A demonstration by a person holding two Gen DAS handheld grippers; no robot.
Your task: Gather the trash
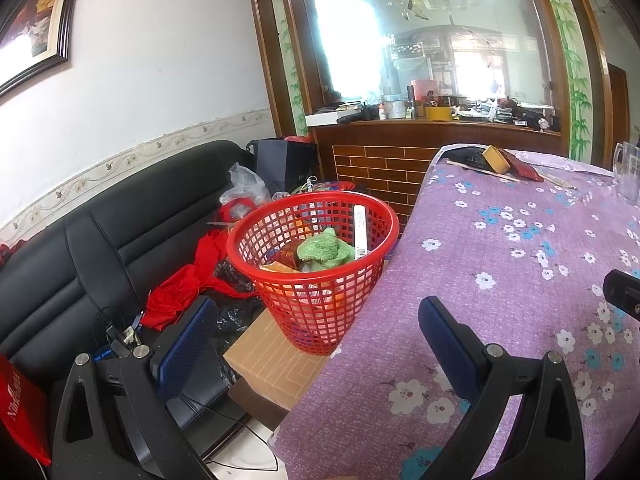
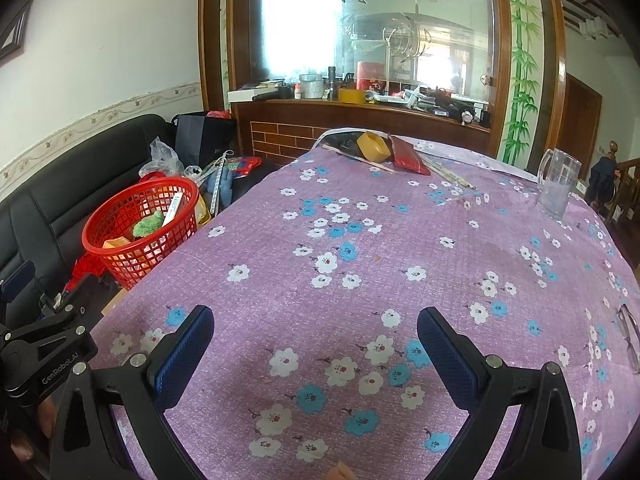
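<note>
Far left, black sofa (image 1: 60, 248) with red cloth (image 1: 180, 284) heaped on the seat. Next, left gripper (image 1: 316, 320) with blue pads spread wide, nothing between them, hovering over the table edge with one pad over the sofa side, the other over the cloth. Just past it, red mesh basket (image 1: 316, 240) standing upright on a tan cardboard box (image 1: 272, 360), touching or nearly touching the table edge; inside it a green crumpled wad (image 1: 326, 250), an orange packet (image 1: 280, 268) and a white strip (image 1: 360, 230) leaning on the wall. Rightward, table under a purple floral cloth (image 2: 400, 240). Right gripper (image 2: 316, 336) over the near part, fingers apart, empty. At far end, a yellow box (image 2: 374, 146) beside a red packet (image 2: 408, 156), thin sticks (image 2: 360, 159) under them. Far right, clear glass jug (image 2: 558, 186) upright near the edge.
</note>
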